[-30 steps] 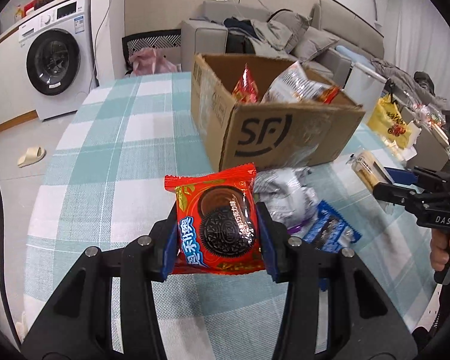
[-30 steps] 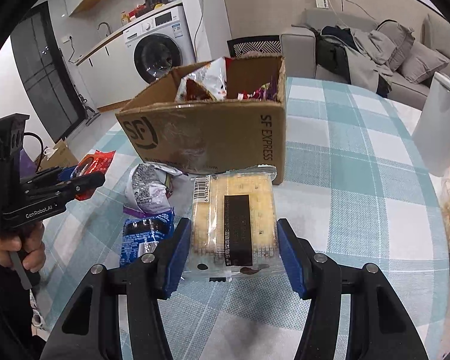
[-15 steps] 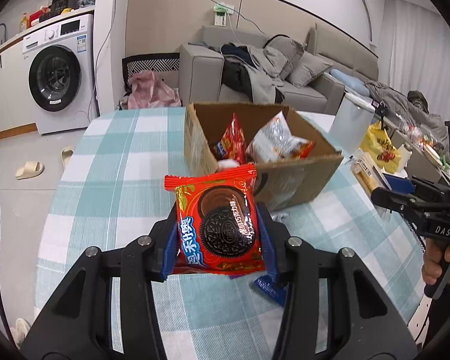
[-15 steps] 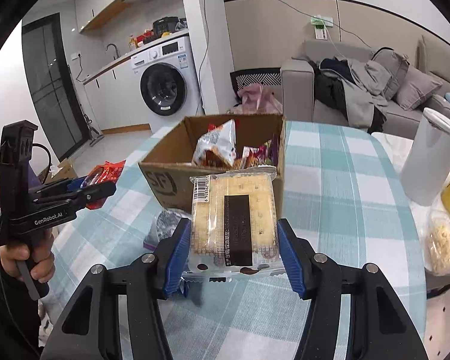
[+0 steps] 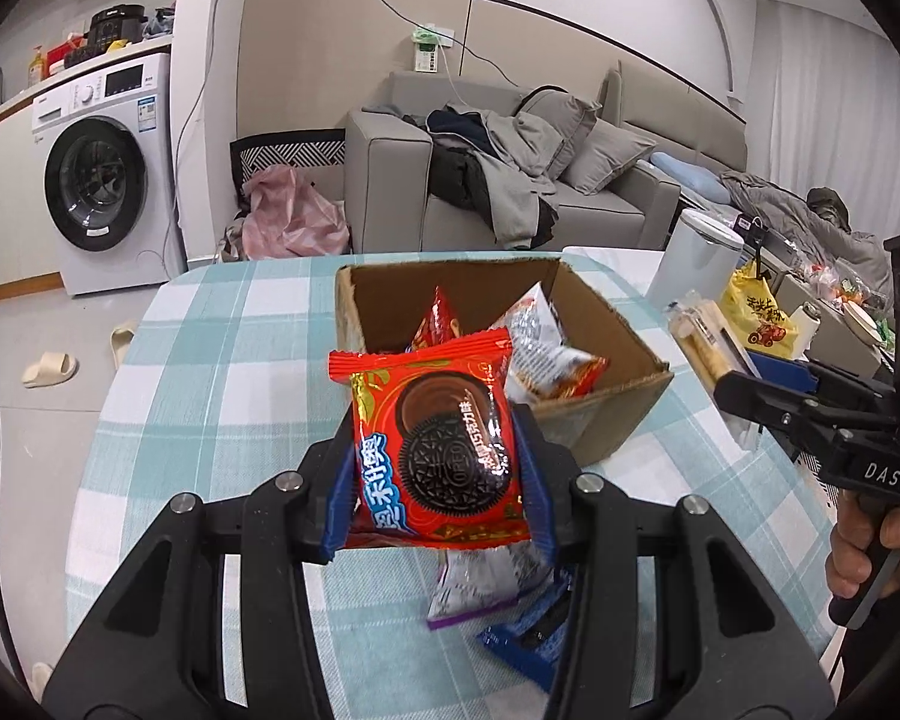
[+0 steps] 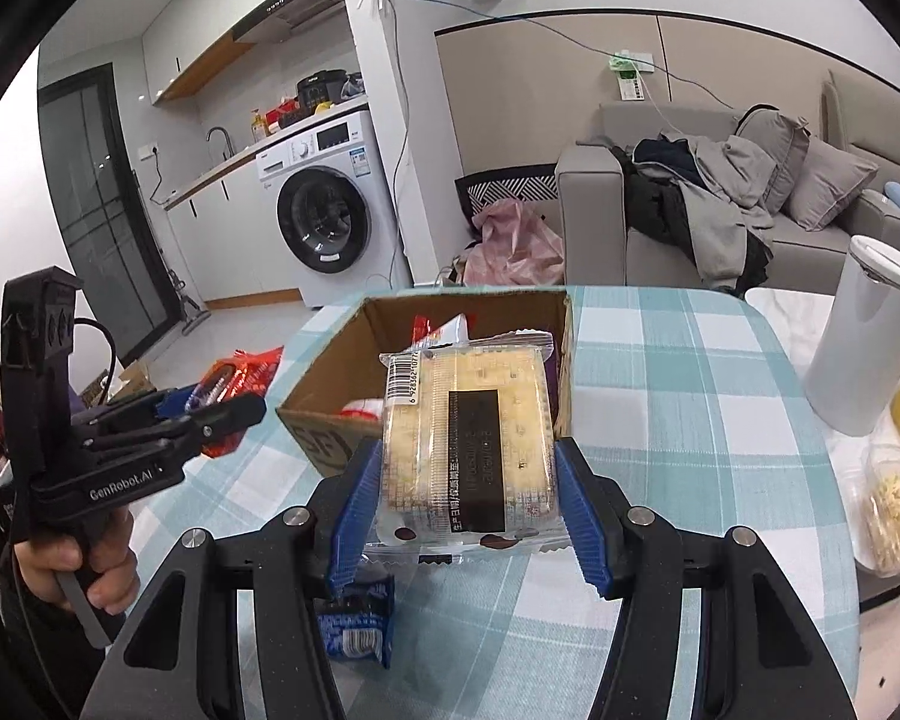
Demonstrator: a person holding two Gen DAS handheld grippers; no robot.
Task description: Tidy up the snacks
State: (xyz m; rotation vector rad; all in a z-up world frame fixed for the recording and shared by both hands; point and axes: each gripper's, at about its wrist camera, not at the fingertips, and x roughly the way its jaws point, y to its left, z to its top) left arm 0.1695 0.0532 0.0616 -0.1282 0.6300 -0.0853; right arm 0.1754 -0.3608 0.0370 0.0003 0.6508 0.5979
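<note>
Left claw (image 5: 435,474) clenched on a red foil cookie packet (image 5: 435,444) printed with a dark sandwich biscuit; blue pads pressed on both side edges, packet upright and clear of the teal-and-white checked worktop (image 5: 210,372). Right claw (image 6: 468,480) clenched on a clear-wrapped block of pale crackers (image 6: 468,438) with a black label band, also held off the worktop.

Both packets hung in front of the open brown cardboard box (image 5: 606,420) — the box already held several foil snack bags, one red, one silver. Two loose items lay on the cloth under the claws: a silver-and-purple pouch (image 5: 480,588) and a blue wrapped packet (image 6: 354,618). A white cylindrical canister (image 6: 864,336) stood well to the right of the box.

Judged step: carrying both snacks over the near rim to drop them in.

Notes for doing it well:
- Clear the near cardboard wall before tipping forward; a packet corner catching the rim could pull it from the pads.
- Enter one at a time, or keep the claws apart — the box mouth looked narrow for two.
- Release over an open patch of the box floor, probably the left side, though the held packets hid much of it.
- Crackers are brittle; lower them, do not drop from height.
</note>
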